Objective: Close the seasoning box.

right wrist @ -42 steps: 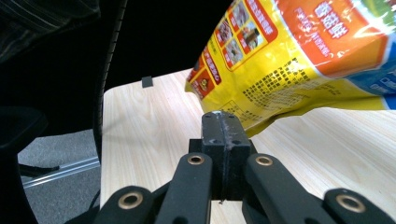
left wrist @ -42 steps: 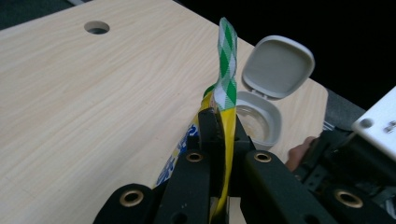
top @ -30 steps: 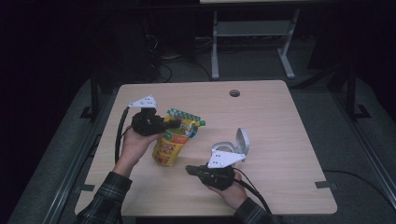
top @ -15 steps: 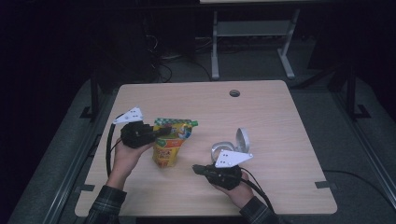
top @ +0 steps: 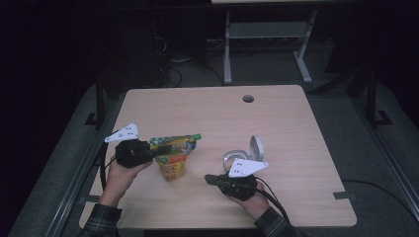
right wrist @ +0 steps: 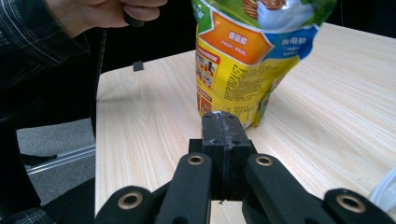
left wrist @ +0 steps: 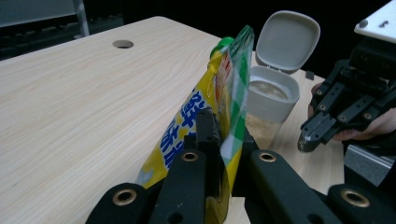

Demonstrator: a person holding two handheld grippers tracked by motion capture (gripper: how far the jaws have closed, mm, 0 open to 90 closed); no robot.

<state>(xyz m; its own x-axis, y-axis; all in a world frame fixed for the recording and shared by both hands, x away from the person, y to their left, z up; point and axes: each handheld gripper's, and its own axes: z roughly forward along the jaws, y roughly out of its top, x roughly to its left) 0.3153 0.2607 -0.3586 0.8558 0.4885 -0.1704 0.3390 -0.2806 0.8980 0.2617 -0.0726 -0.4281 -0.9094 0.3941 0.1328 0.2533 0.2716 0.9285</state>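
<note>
The left gripper's [left wrist: 219, 140] jaws are clamping the top edge of a yellow-and-green snack pouch [top: 174, 157], pinching the flat film between the two black pads, and they have just been easing a touch without letting it go. In the high view the left gripper [top: 148, 152] is holding the pouch upright at the near left of the table [top: 296, 128], its bottom seemingly resting on the wood and its sealed top pointing toward the middle.

The right gripper's [right wrist: 223, 128] jaws are pressed together with nothing between them, pointing at the lower corner of the pouch [right wrist: 243, 70] from just beside it. In the high view the right gripper [top: 212, 178] is lying low near the front edge, apart from the pouch.

Just beyond it a small grey container [top: 232, 159] is standing with its hinged lid [top: 256, 147] flipped up; the left gripper view is showing some pale contents inside the container [left wrist: 268, 100].

By my reading, the step in hand is presenting the pouch for opening, with filling the container likely to follow. The next move is probably calling for the right gripper to open, take the top strip beside the left grip, and pull across while the left is holding firm; too weak a pinch would be letting the film slide out
</note>
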